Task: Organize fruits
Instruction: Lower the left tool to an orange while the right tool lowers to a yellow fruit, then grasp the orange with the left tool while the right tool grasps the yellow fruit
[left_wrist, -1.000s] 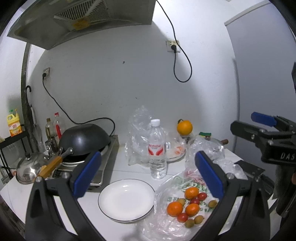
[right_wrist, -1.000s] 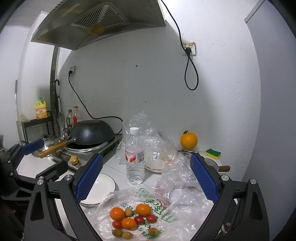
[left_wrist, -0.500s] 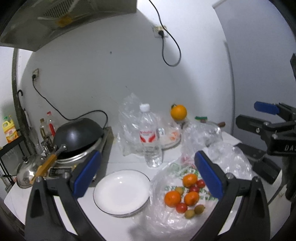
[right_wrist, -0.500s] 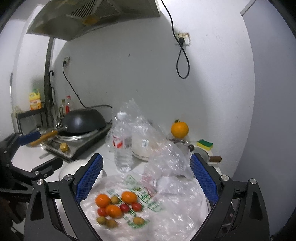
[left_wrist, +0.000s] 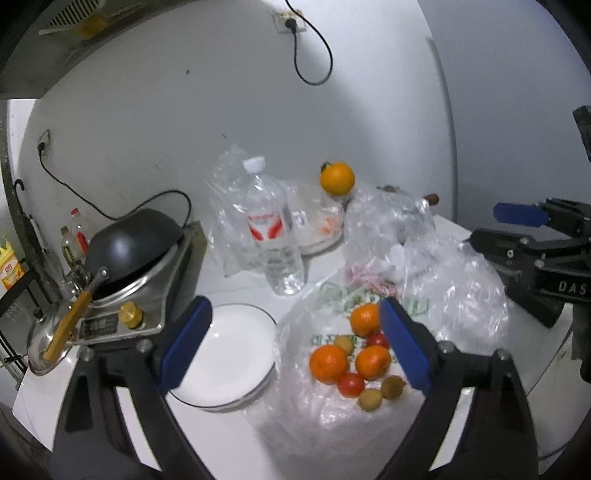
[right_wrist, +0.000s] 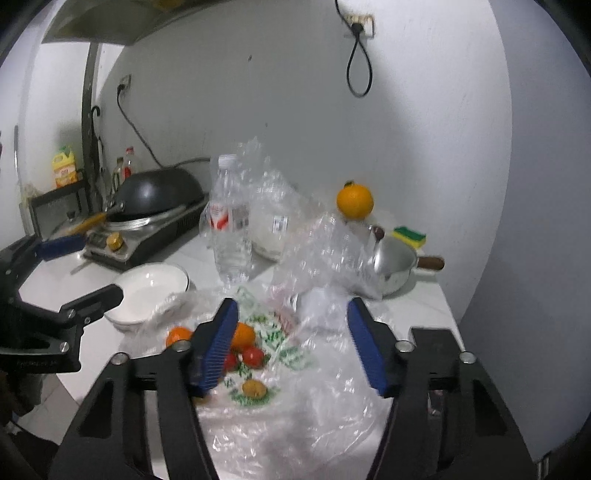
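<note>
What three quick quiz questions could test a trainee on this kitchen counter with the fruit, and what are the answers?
1. True or false: the white plate holds fruit.
2. What do the small fruits lie on: A plate, B plastic bag, C pan?
3. Fill in: the left gripper and the right gripper are both ____.

Key: 1 false. 2 B. 3 open.

Crinkled glossy clear plastic bag (left_wrist: 436, 295), glossy white plate (left_wrist: 229, 354), shiny metal saucepan (right_wrist: 393, 264)
</note>
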